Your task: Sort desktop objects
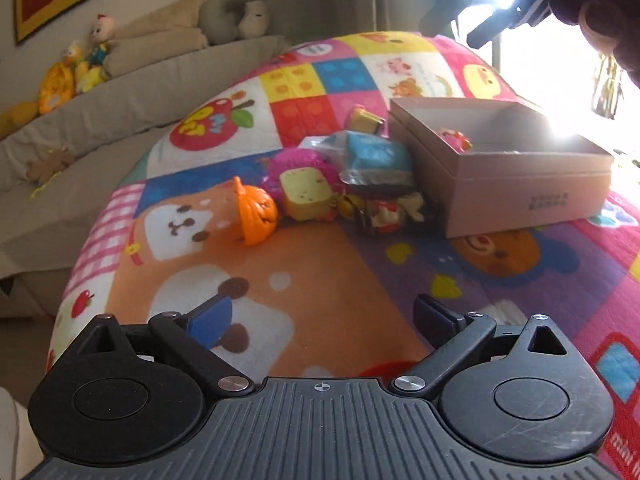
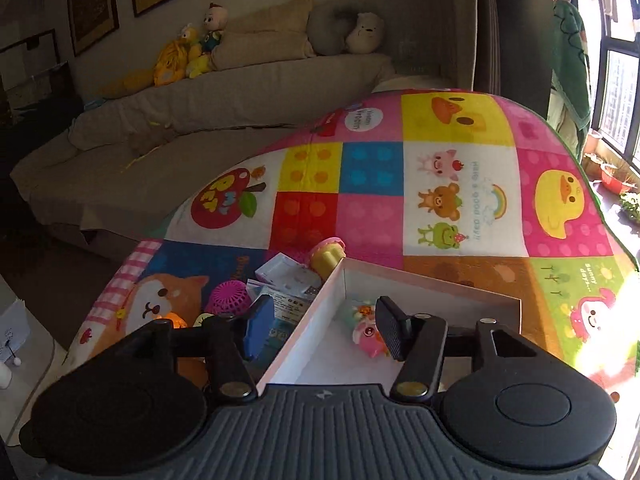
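Observation:
A pile of small toys lies on a colourful cartoon blanket [image 1: 320, 280]: an orange pumpkin [image 1: 256, 212], a yellow toast toy [image 1: 306, 196] on a pink mesh ball [image 1: 298, 164], a blue packet [image 1: 374, 156] and a yellow cup toy [image 1: 366, 120]. A pale open box [image 1: 520, 184] stands to their right with a pink toy [image 1: 454, 138] inside. My left gripper [image 1: 324, 316] is open and empty, well short of the pile. My right gripper [image 2: 324, 328] is open and empty above the box [image 2: 432, 284], over the pink toy [image 2: 368, 332].
A grey sofa [image 2: 200, 120] with plush toys [image 2: 188, 56] and cushions runs behind the blanket. A bright window [image 2: 616, 100] with potted plants is at the right. My right gripper shows at the top right of the left wrist view [image 1: 500, 12].

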### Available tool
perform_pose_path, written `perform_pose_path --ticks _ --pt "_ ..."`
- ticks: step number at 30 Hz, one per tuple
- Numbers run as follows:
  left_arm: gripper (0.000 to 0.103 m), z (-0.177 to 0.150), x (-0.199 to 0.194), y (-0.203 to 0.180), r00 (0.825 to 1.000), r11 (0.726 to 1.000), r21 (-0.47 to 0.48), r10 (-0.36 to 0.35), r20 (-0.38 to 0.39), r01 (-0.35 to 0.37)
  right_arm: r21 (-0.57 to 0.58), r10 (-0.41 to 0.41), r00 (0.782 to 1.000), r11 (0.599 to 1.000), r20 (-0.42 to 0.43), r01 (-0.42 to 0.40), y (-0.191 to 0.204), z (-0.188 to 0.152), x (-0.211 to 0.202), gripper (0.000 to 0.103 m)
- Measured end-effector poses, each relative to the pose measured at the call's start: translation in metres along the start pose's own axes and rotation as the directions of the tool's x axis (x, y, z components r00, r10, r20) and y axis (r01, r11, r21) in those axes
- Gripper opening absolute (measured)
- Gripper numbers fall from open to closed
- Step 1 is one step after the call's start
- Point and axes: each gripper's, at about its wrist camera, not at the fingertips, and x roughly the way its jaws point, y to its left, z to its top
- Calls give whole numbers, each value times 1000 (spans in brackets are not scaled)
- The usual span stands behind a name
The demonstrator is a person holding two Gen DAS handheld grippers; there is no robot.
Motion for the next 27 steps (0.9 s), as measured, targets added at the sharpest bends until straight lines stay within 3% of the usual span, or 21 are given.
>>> perform_pose_path --ticks 2,5,8,10,12,14,17,21,24,27 --pt "100 5 6 16 999 992 -118 -37 8 38 24 -13 998 1000 -67 14 6 21 38 59" --pt "100 1 7 32 995 974 -204 -99 10 99 85 -62 988 994 -144 75 8 44 100 60" --pt "101 0 3 39 991 960 -248 -125 43 132 105 -154 971 979 -181 175 6 57 157 61" --pt "101 -1 4 40 988 956 -251 -146 45 153 101 -229 949 962 -218 255 2 60 193 61" --pt "101 -1 3 40 986 954 -252 -157 53 165 123 -250 930 949 -271 291 -3 60 218 61" --pt "101 -2 3 41 983 950 -254 -172 58 182 126 -216 923 955 -319 268 -1 57 234 41" --pt "101 -2 1 39 982 950 -247 -180 60 190 54 -191 926 974 -327 220 20 54 233 38" --pt "101 -4 -3 34 980 957 -209 -194 45 199 -65 -101 930 994 -353 83 62 35 208 35" --pt "102 -10 -11 30 980 965 -170 -199 26 200 -119 -42 918 993 -395 -6 86 9 179 33" --pt "102 -18 -21 25 981 973 -126 -195 8 194 -162 13 909 983 -416 -88 99 -15 144 25"
